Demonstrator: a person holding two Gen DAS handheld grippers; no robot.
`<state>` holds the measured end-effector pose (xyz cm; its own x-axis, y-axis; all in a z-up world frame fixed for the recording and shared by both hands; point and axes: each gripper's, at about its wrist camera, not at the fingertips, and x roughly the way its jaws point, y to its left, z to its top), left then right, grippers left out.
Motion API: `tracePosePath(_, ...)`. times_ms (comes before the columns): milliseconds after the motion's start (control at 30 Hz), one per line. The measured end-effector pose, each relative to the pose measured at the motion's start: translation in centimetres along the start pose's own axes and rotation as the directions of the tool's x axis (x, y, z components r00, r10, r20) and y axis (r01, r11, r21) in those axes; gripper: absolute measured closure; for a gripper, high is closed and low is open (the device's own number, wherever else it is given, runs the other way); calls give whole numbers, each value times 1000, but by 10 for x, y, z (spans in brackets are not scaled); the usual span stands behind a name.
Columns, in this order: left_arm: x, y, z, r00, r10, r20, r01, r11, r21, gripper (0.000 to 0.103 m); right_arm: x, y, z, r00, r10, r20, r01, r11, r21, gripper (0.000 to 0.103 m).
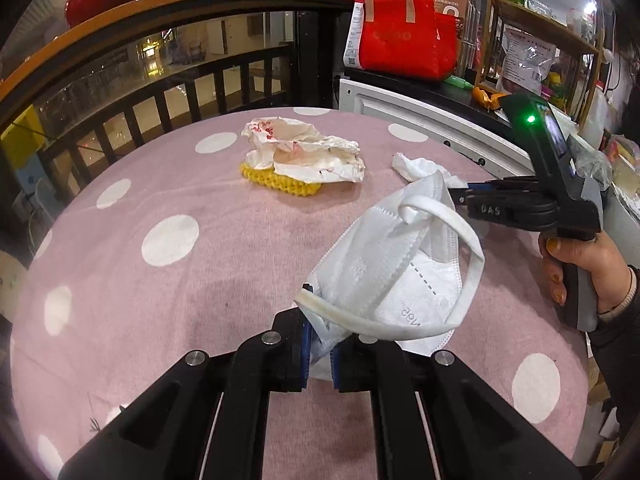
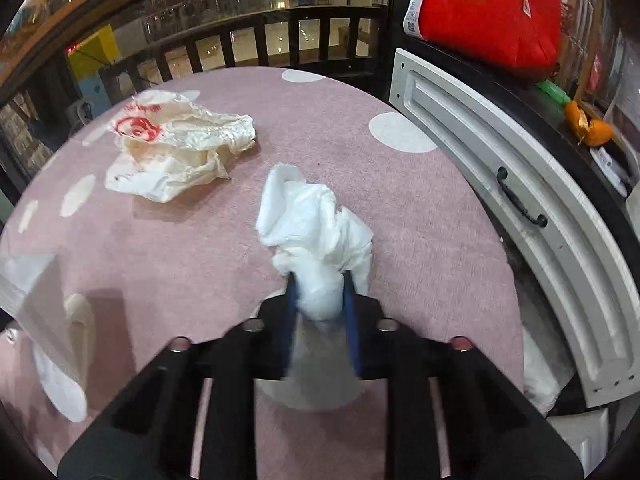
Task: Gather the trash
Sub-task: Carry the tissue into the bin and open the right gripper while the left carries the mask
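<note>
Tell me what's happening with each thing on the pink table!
Face mask: pinched in the left gripper, lifted.
Tissue: crumpled, clamped in the right gripper.
Paper wrapper: crumpled, lying loose on the table, partly over the yellow knitted mat.
Yellow knitted mat: flat, partly covered.

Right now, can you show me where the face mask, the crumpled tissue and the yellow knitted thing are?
face mask (image 1: 384, 264), left wrist view, on its white folded body.
crumpled tissue (image 2: 316, 220), right wrist view, on its bunched middle.
yellow knitted coaster (image 1: 276, 180), left wrist view, on its exposed front edge.

Right claw (image 2: 319, 294) clamped on crumpled white tissue (image 2: 316, 224); crumpled wrapper (image 2: 176, 148) on pink tablecloth (image 2: 420, 208).
</note>
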<state>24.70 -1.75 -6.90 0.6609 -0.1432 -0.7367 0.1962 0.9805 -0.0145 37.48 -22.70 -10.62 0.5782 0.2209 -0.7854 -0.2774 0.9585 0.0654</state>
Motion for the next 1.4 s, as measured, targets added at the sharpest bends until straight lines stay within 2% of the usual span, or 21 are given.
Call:
tracePosePath(200,-8,-6,-11,999,-31,6,31,999,-26,95,-48,-3,-30,997,11,80,-13,999,29,90)
tracePosePath(500,-32,-31,-27,996,-81,27,82,996,-31,95,-125,-22,-95,983,19,181,-39,994,107,89)
tracePosePath(733,-52,-70,-38,989,-143,42,143,990,8,95,-172,-55,-152,974,-37,222,-10,978,208,89)
tracePosePath(867,-62,-95,-43,981,-187,54,185,982,40,95,-190,-76,-189,975,-79,210,18,961,275,89)
tracePosePath(1067,-70,-134,-50,966,-255,51,250,965,77,95,-190,-100,-237,983,-117,143,60,933,355,89)
tracePosePath(1267,-75,-170,-58,955,-296,34,290,949,120,95,-163,-116,-277,989,-145,36,120,913,390,89)
tracePosePath(1400,-71,-191,-63,949,-316,8,312,939,143,95,-133,-135,-295,989,-142,-29,140,881,451,89)
